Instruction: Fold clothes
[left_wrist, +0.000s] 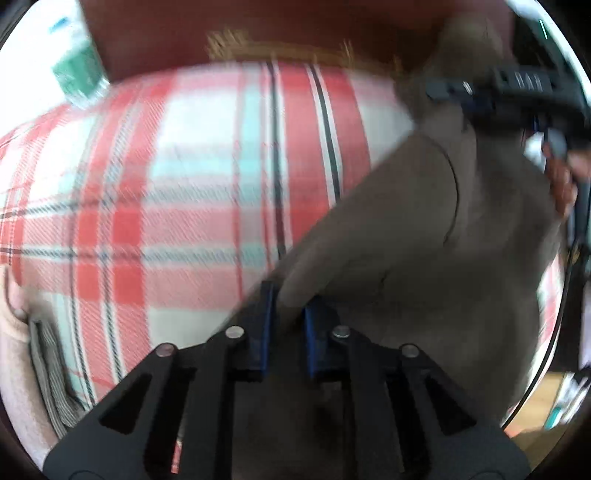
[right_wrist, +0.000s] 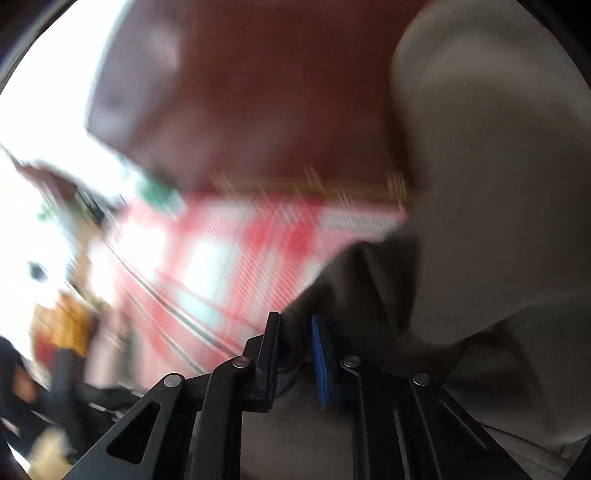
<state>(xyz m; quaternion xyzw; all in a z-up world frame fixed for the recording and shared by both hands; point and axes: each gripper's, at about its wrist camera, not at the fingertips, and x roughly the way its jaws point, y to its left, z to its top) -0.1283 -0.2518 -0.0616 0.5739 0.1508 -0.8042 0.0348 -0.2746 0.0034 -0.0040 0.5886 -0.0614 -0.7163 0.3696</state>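
A taupe garment (left_wrist: 424, 229) hangs lifted above the red, white and pale-blue plaid bed cover (left_wrist: 177, 192). My left gripper (left_wrist: 288, 314) is shut on a fold of its lower edge. My right gripper shows at the upper right of the left wrist view (left_wrist: 461, 92), holding the other end higher up. In the right wrist view the right gripper (right_wrist: 295, 347) is shut on the same taupe garment (right_wrist: 480, 221), which drapes to the right. Both views are motion-blurred.
A dark red-brown headboard (left_wrist: 258, 26) stands behind the bed. A folded grey striped cloth (left_wrist: 48, 369) and a pale pink cloth (left_wrist: 14, 387) lie at the left edge. A green and white item (left_wrist: 77, 70) sits at the far left.
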